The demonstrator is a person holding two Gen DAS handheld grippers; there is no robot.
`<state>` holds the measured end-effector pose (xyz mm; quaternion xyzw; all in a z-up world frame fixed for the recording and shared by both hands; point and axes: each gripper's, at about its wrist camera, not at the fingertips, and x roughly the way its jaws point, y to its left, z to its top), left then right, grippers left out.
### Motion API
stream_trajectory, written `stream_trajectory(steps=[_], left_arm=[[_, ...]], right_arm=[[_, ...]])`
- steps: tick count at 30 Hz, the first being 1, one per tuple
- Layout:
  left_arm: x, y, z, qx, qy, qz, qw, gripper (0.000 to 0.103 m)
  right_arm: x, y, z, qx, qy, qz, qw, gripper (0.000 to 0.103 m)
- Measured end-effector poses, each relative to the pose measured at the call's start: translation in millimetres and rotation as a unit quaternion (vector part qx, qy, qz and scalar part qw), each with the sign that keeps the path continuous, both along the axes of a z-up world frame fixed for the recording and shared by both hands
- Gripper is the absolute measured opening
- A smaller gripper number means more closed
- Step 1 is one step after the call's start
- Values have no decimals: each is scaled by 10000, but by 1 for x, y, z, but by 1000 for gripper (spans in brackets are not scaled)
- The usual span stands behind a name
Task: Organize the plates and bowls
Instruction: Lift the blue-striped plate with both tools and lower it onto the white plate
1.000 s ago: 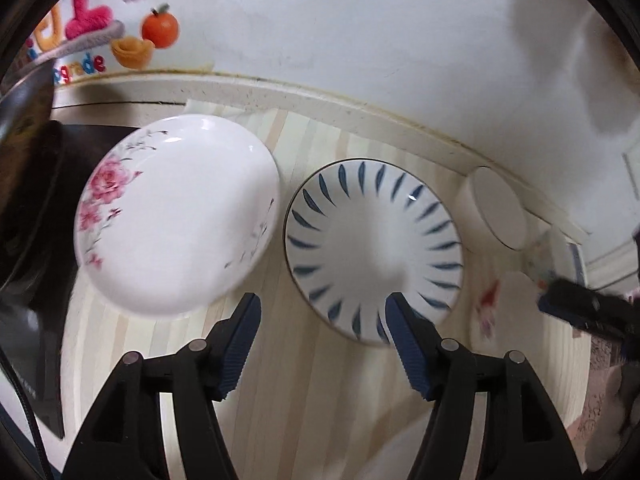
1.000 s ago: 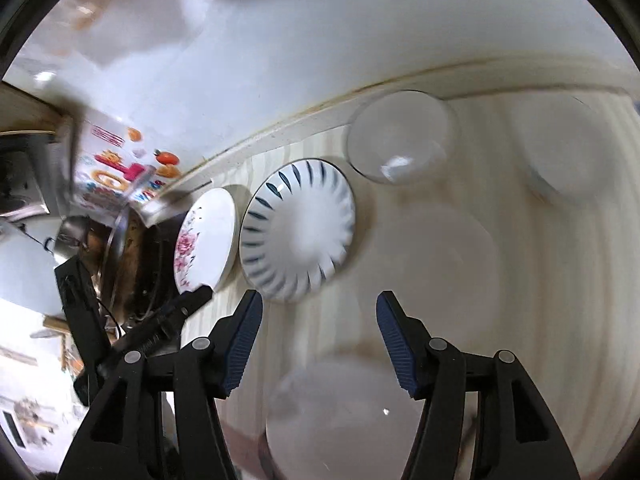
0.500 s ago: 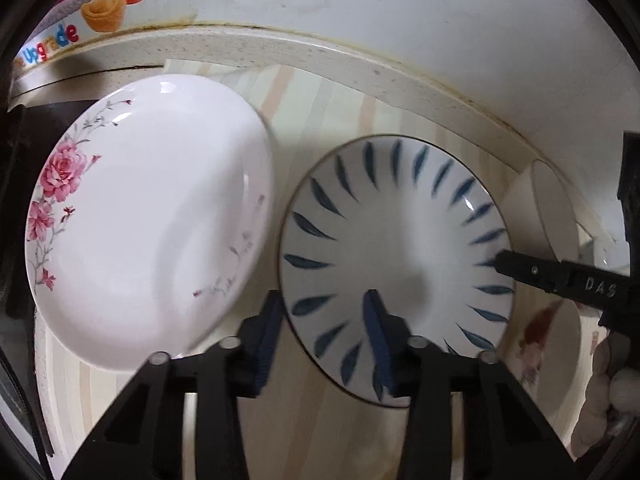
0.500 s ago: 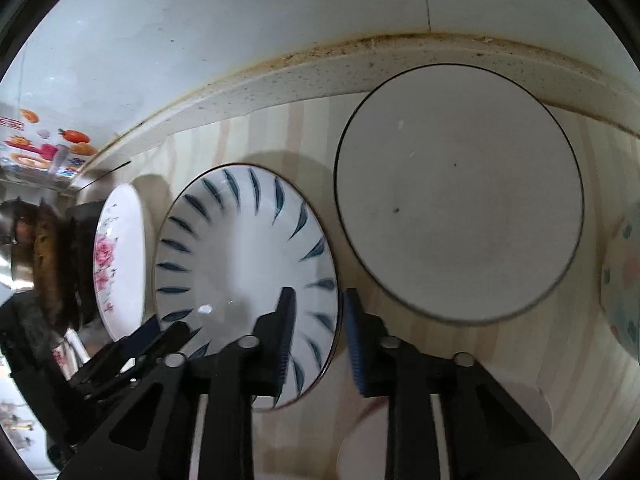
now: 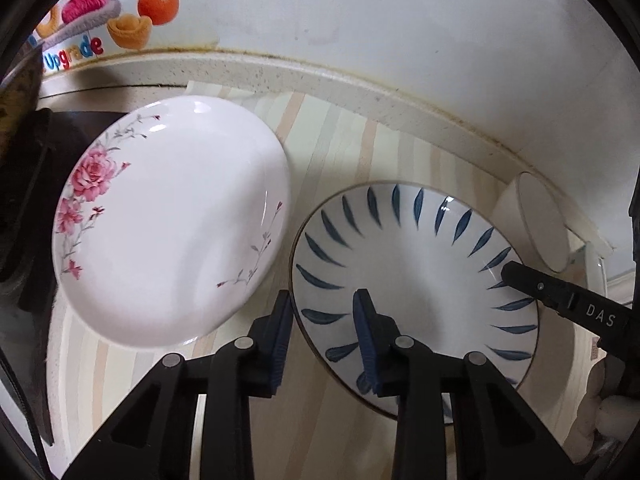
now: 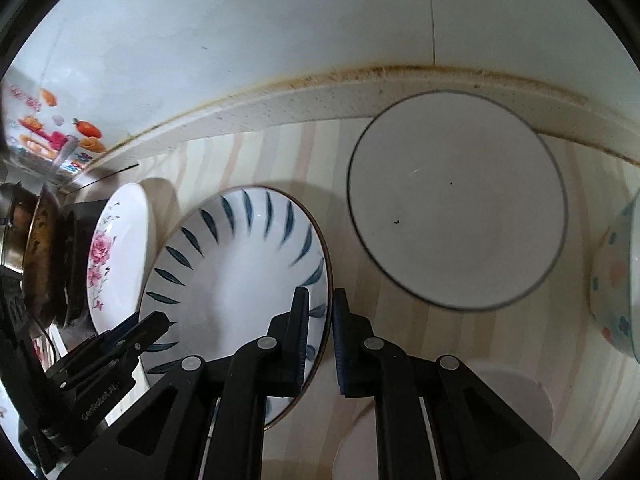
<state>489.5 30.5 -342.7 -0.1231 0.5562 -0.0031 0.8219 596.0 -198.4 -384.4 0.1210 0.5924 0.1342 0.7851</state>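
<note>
- I'm clamping both grippers on the blue-leaf plate [image 5: 416, 276]: left gripper [image 5: 322, 334] w/ jaws just narrowing, right gripper [image 6: 320, 340] nearly shut on rim.
- Rose plate [image 5: 172, 248] sitting beside; plate's near edges hidden behind fingers.

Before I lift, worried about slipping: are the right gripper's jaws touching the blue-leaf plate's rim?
Touching. In the right wrist view the right gripper has its jaws closed on the rim of the blue-leaf plate, one each side.

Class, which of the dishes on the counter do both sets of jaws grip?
The blue-leaf plate: its rim sits between both sets of jaws. The rose plate lies untouched.
</note>
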Motion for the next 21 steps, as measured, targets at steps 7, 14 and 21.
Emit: stream_trajectory(steps=[7,14,21], left_arm=[[-34,-5,42,3,-312,-167,9994,28],[-88,-18,72,-74,-523,-416,9977,28],[-133,-35,74,-276,-385,-633,9969,28]], right_arm=[[-37,-14,34,187,-264,-88,9994,13],[-104,-39,76,352,-644,-293,9969,13],[-180,-72,88,524,-599,-584,9951,13]])
